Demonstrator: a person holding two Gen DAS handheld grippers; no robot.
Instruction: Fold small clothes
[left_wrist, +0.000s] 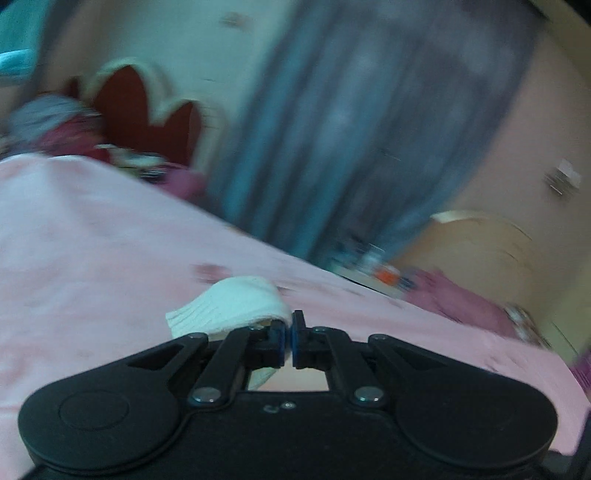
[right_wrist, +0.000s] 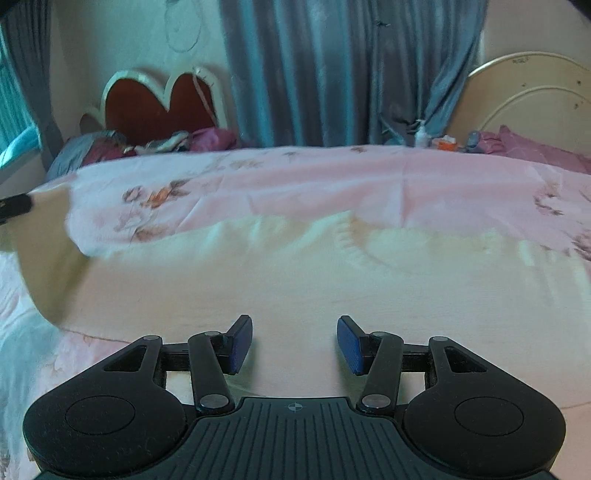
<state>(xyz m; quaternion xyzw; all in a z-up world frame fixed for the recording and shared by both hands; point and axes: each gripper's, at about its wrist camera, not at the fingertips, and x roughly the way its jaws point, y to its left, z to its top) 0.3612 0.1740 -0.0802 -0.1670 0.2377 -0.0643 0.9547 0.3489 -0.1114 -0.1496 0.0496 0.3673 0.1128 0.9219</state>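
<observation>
Now left tool (left_wrist: 288, 334) pinches white cloth (left_wrist: 229, 306); right tool (right_wrist: 294, 343) gapes half-wide, empty.

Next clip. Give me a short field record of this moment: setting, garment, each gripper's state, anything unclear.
setting: bed with a pink floral cover, grey curtains behind
garment: small white cloth piece, ribbed edge, kind unclear
left gripper: shut on the white cloth piece, pinching one end, the rest sticking out to the left in the left wrist view
right gripper: open, nothing between the pads, over a cream cloth on the bed
unclear: left wrist view is motion-blurred
</observation>
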